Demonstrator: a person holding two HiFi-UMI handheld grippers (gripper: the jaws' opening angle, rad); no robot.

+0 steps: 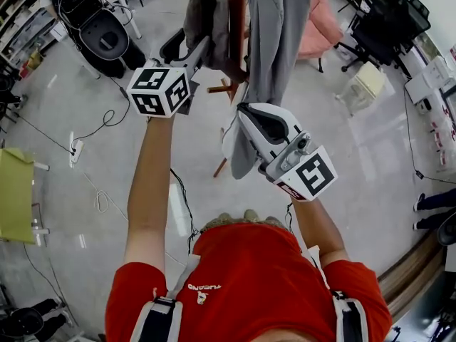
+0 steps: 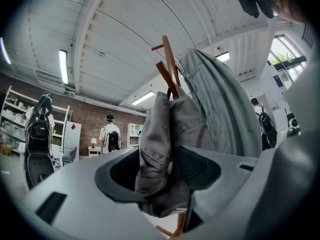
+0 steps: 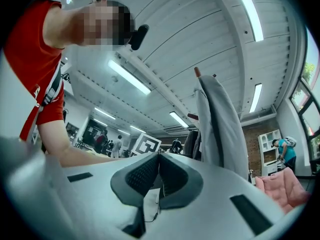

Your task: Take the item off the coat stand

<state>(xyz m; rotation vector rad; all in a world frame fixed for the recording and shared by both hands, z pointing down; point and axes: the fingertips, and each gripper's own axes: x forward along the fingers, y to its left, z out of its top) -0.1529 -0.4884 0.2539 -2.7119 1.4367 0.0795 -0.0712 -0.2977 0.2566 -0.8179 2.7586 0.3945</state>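
A wooden coat stand [image 1: 236, 20] carries a dark grey-brown garment [image 1: 203, 20] and a long light grey garment [image 1: 274, 34]. My left gripper [image 1: 187, 48] is raised to the dark garment. In the left gripper view its jaws stand wide apart, and the dark garment [image 2: 160, 134] hangs loosely between them, below the stand's top pegs [image 2: 170, 59]. My right gripper [image 1: 244, 114] sits lower, beside the light grey garment, with its jaws together. In the right gripper view the right gripper [image 3: 159, 171] holds nothing, and the light grey garment [image 3: 217, 124] hangs just beyond it.
A pink armchair [image 1: 320, 27] stands behind the stand, and black office chairs [image 1: 392, 20] at the far right. A black seat [image 1: 107, 38] and floor cables [image 1: 107, 120] lie to the left, and a yellow-green table [image 1: 14, 194] at the left edge. People stand in the background [image 2: 109, 134].
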